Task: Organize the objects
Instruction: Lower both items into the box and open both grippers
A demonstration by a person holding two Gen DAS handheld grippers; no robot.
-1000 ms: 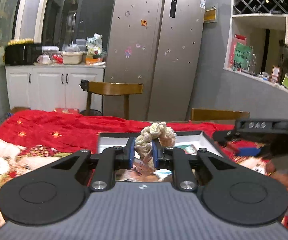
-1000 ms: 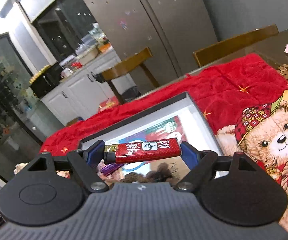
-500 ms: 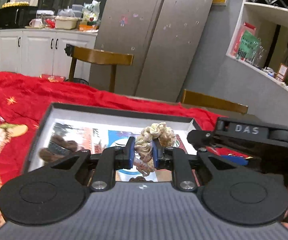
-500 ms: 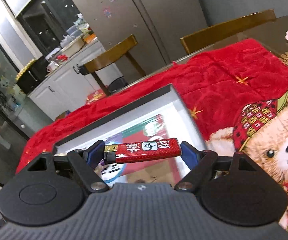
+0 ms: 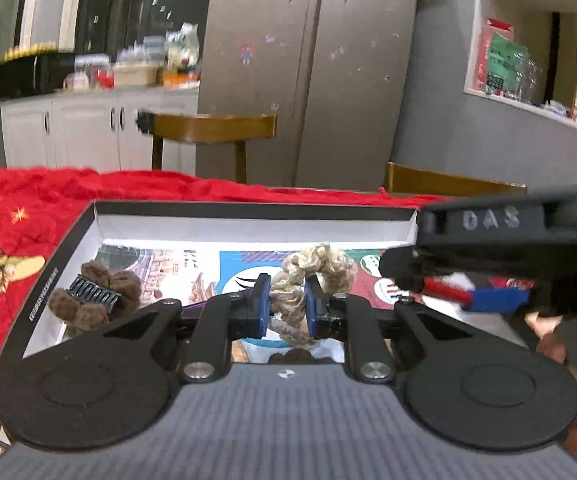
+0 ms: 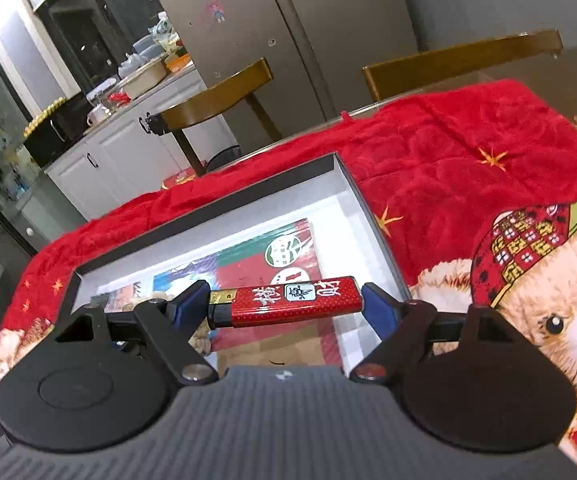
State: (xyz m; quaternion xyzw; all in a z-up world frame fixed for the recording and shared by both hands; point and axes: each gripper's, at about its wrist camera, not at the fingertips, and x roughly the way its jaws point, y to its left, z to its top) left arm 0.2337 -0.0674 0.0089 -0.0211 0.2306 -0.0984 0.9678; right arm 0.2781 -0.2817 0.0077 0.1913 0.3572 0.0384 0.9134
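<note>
The box (image 5: 54, 276) lies open on top; a brown scrunchie (image 5: 92, 296) with a clip (image 5: 93, 291) fills its left end, and the middle floor is bare.

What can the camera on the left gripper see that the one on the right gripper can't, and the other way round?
Only the left wrist view shows the left gripper shut on a beige scrunchie, a brown hair clip lying in the box, the wall shelf, and the right gripper from the side.

Only the right wrist view shows the red lighter face-on, held end to end by the right gripper, and the bear face printed on the blanket.

Both show the box, the red blanket, a wooden chair and the fridge.
</note>
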